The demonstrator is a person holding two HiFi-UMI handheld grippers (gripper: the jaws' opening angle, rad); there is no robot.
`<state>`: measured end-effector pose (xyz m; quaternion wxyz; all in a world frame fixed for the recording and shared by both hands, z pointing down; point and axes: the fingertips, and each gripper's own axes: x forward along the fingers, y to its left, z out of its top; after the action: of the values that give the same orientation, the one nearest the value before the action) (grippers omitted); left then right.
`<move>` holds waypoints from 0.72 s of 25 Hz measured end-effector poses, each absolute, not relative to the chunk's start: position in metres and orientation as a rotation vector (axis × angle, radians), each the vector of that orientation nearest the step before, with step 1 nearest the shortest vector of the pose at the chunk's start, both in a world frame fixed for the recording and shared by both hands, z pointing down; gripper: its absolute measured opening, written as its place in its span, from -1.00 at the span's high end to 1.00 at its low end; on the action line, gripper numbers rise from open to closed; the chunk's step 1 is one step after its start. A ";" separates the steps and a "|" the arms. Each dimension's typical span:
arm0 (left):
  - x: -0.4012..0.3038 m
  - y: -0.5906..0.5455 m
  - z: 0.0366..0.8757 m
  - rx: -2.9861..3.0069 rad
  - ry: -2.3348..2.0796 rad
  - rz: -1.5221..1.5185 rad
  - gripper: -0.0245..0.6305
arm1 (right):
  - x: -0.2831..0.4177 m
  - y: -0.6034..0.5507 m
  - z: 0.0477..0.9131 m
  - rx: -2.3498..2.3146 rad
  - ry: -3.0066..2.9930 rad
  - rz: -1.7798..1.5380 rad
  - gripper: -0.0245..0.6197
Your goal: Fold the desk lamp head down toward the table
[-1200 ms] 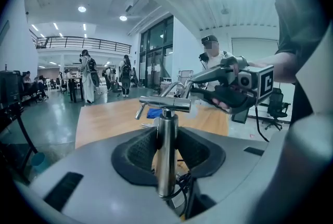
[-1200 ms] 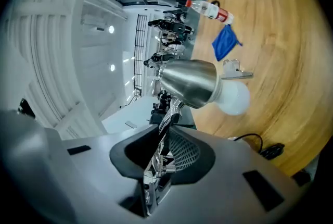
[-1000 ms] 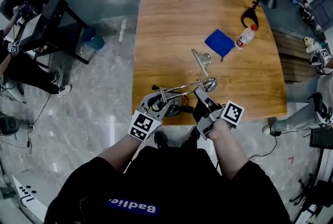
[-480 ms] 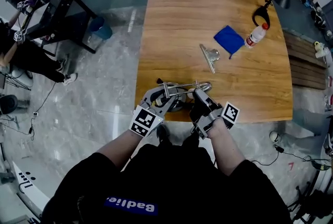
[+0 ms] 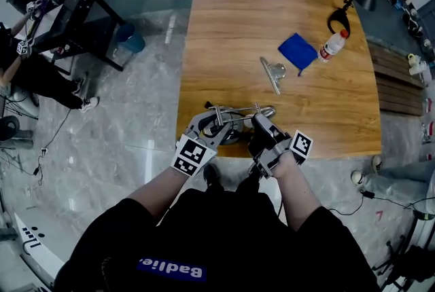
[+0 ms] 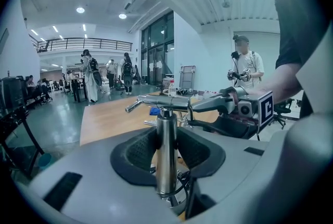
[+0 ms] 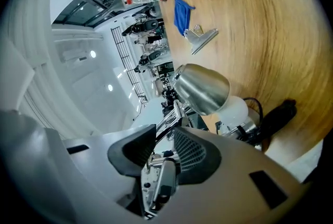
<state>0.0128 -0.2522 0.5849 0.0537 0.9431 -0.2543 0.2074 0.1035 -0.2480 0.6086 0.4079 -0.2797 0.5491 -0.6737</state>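
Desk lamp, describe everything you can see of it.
The desk lamp is shiny chrome-looking metal, standing at the table's near edge. Its upright post is clamped in the left tongs; thin arm rods pass between the opening right tongs. The domed head hangs low over the tabletop, white bulb showing; a black cord lies by its base.

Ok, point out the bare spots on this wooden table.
The whole left half of the wooden table is bare, from the far edge down to the silver desk lamp. The near right corner, below the metal clip, is free too. Crowded: the far right, with the blue cloth and red-capped clear bottle, and the near edge around the lamp.
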 end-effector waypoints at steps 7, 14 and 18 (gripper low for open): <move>0.008 -0.251 0.580 2.895 -0.668 0.589 0.42 | 0.102 -0.221 0.586 -0.762 1.399 -1.614 0.12; -0.025 -0.227 0.575 2.828 -0.756 0.507 0.38 | 0.089 -0.161 0.556 -0.836 1.533 -1.569 0.12; -0.038 -0.178 0.561 2.739 -0.863 0.448 0.38 | 0.084 -0.130 0.531 -0.814 1.710 -1.520 0.12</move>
<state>-0.0380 -0.1779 0.5610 0.1174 0.9358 -0.2950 0.1530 0.0839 -0.1302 0.5311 0.3490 -0.3141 0.6600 -0.5865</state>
